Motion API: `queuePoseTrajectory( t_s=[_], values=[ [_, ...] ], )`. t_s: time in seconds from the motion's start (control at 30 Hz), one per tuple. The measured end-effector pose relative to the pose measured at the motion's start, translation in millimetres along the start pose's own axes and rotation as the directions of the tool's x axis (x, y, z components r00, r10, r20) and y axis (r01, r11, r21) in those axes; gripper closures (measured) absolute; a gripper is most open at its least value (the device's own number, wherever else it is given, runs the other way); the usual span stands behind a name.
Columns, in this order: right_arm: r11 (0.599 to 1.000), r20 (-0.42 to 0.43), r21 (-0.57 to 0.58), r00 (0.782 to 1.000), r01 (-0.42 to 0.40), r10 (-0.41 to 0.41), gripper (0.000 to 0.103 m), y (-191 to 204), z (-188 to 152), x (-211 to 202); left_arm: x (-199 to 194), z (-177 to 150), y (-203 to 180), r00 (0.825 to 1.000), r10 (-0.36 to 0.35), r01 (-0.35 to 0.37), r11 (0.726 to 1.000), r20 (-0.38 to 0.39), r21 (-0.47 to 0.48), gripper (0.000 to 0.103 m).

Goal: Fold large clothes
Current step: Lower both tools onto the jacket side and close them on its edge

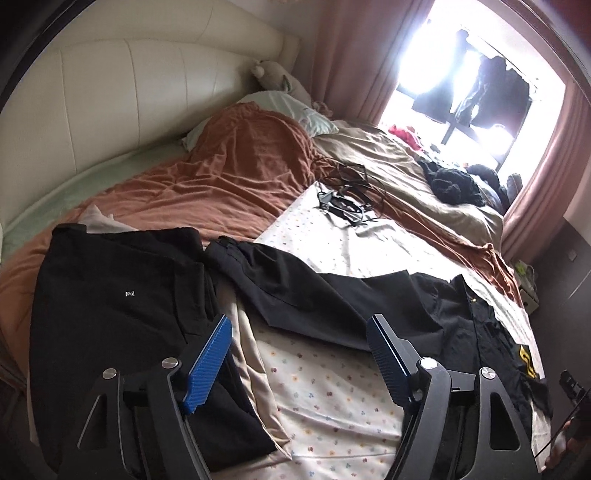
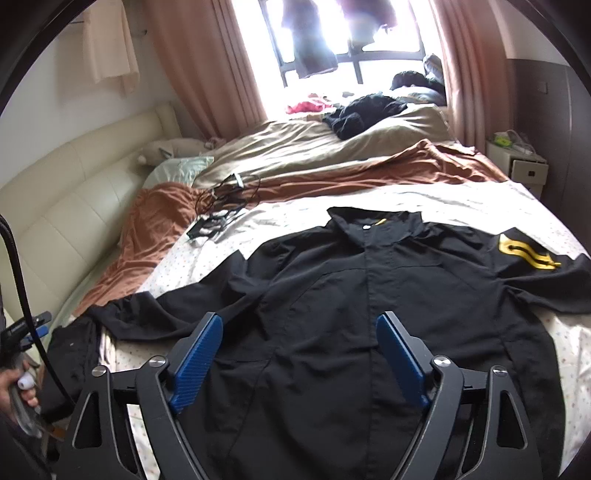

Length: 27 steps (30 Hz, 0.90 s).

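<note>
Pink curtains (image 2: 192,62) frame a glaring, perhaps overexposed window (image 2: 351,33).

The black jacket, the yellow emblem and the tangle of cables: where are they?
black jacket (image 2: 332,295): right wrist view, chest panel.
yellow emblem (image 2: 524,254): right wrist view, on the sleeve.
tangle of cables (image 1: 347,192): left wrist view, its middle.

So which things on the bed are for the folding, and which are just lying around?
For the folding:
- black jacket, spread flat with a yellow sleeve patch
- folded black clothes beside it
- left gripper and right gripper, both open, holding nothing

Just lying around:
- cables
- pillow
- brown blanket
- dark clothes heap by the window
- red cloth
</note>
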State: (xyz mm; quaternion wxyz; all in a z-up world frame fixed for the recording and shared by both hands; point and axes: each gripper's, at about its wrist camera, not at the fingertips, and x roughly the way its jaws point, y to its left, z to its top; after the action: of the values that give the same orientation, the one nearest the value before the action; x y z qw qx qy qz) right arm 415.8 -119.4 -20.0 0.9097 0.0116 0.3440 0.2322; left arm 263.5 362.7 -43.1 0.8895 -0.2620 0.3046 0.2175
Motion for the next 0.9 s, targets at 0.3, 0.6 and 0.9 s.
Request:
queuePoseTrajectory(
  t_s=[0.3,0.6,0.9],
  values=[
    [0.999,-0.129,-0.014,0.991,-0.029,0.027,0.038,18.4,9.5,83.9,81.2,35.9,44.3,0.996,0.025,-0.034,0.994,-0.09,-0.103,0.036],
    [0.999,-0.2,-0.045,0.98,-0.016,0.006,0.039,32.1,15.4,150.9,150.9,57.8,75.7,0.98,0.095,-0.119,0.984,-0.177,-0.13,0.037],
    [0.999,-0.273,-0.025,0.961,-0.046,0.038,0.061,46.5,14.1,211.5,193.1,63.8,95.0,0.954,0.192,-0.22,0.97,-0.23,-0.099,0.067]
  ],
)
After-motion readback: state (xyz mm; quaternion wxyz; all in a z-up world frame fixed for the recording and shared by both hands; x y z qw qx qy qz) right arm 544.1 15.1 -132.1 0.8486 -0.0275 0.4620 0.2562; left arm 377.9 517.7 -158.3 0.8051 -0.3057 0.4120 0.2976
